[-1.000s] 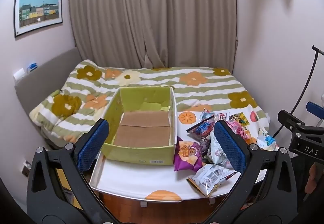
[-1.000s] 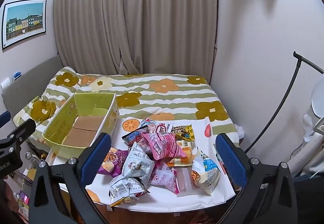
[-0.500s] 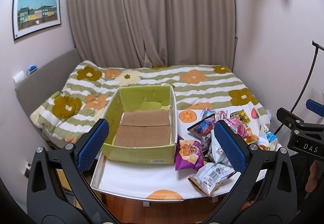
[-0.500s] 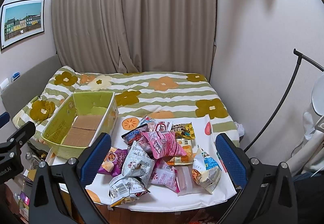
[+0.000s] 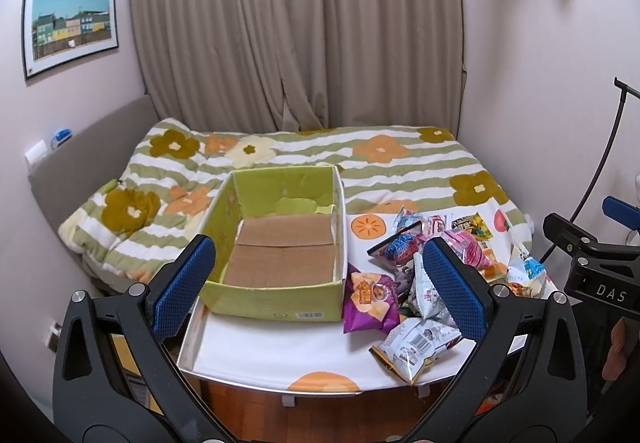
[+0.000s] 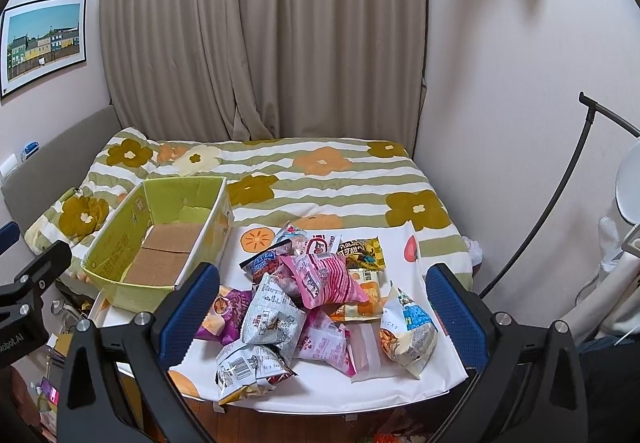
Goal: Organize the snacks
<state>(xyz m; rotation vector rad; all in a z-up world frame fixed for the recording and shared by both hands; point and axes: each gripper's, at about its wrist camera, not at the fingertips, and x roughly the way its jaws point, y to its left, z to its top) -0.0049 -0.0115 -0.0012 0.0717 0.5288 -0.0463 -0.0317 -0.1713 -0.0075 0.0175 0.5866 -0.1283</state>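
Left gripper (image 5: 318, 285): jaws spread wide, nothing between the blue pads (image 5: 182, 285); it hangs above the near edge of the white tray table (image 5: 256, 353). Right gripper (image 6: 322, 307): jaws likewise wide apart and empty, held over the snack pile.

Nearest item in the right wrist view, at 6 o'clock of the pile: a silver barcode packet (image 6: 246, 367) overhanging the table's front edge. Just behind it, a grey-white packet (image 6: 272, 317) rests on the heap. At 9 o'clock of the pile lies a purple chip bag (image 6: 224, 313); at 3 o'clock, a white and blue snack bag (image 6: 408, 327) stands slightly apart from the rest. A pale pink packet (image 6: 324, 343) lies low at centre front. On top sits a pink striped bag (image 6: 324, 277). Behind it, at 11 o'clock, a blue packet (image 6: 262, 261); at 1 o'clock, a yellow and black packet (image 6: 362, 249) lies flat.

The green cardboard box (image 5: 276, 301) stands at 9 o'clock of the pile, on the same table, touching the purple bag in the left wrist view. It is open-topped, and only brown cardboard flaps show on its floor.

Beyond the table: a bed with a striped flower quilt (image 6: 320, 179), then closed beige curtains (image 6: 264, 35). A framed picture (image 5: 70, 25) hangs on the wall at 10 o'clock.
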